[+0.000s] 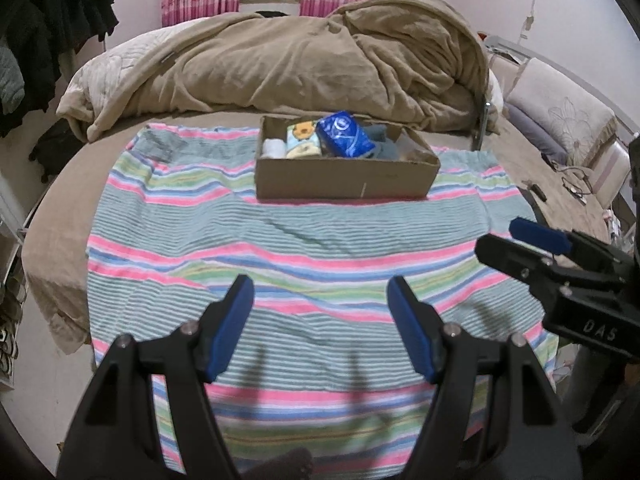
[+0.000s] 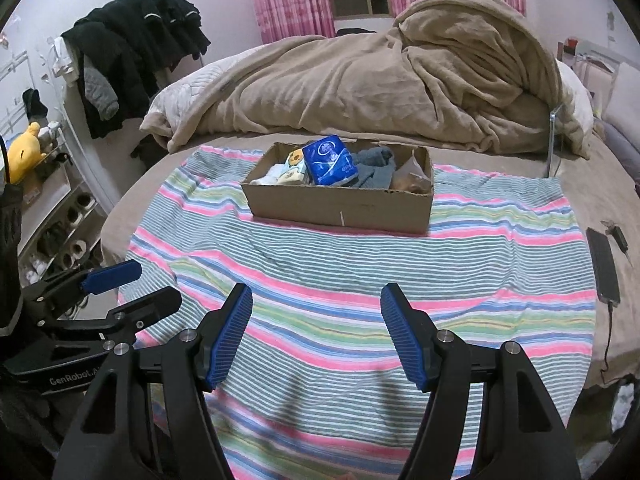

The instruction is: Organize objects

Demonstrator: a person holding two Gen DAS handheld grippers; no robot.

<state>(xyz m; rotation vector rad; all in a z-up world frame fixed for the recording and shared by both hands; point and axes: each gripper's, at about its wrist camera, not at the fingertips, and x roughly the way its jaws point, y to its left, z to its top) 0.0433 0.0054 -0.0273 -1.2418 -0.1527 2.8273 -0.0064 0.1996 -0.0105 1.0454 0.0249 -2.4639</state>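
A cardboard box (image 1: 344,178) (image 2: 340,206) stands on a striped towel (image 1: 280,248) (image 2: 360,272) spread over the bed. Inside it lie a blue packet (image 1: 346,134) (image 2: 330,162), a yellow-patterned pack (image 1: 302,138) (image 2: 295,164), a white roll (image 1: 273,148), grey-blue cloth (image 2: 374,172) and a brownish item (image 2: 412,178) at the right end. My left gripper (image 1: 322,322) hovers open above the near part of the towel, nothing between its blue pads. My right gripper (image 2: 316,328) is open too, empty, beside it; it shows at the right edge of the left wrist view (image 1: 520,244).
A rumpled tan blanket (image 1: 300,60) (image 2: 380,76) is heaped behind the box. A phone with a cable (image 2: 604,272) lies on the bed at right. Dark clothes (image 2: 132,48) hang at left above a shoe rack (image 2: 60,224). Pillows (image 1: 560,116) sit at far right.
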